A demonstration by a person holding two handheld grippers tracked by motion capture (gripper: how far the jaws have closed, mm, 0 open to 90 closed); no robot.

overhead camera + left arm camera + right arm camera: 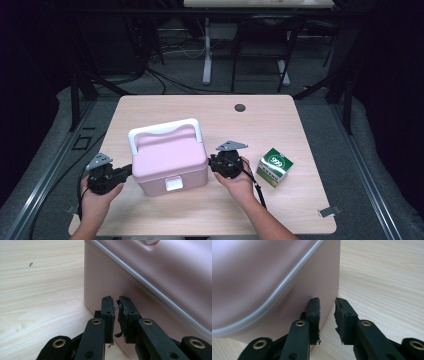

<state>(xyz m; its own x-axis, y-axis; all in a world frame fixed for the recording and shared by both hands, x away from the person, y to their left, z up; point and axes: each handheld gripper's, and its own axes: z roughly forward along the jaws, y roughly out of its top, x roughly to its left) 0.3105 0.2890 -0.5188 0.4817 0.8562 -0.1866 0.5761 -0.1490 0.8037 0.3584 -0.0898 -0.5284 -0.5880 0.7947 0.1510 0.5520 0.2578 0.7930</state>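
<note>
Pink hard-plastic box (170, 159) with a white handle (165, 128) and front latch (173, 184), standing near the middle of the wooden surface (260, 125). Left gripper (125, 172) and right gripper (212, 164) meet its left and right walls, jaws nearly closed with nothing between them. Rigid, smooth and probably light, the shell offers slippery sides; the handle or lid rim looks the surer hold. Right of it sits a green carton (274, 166).
</note>
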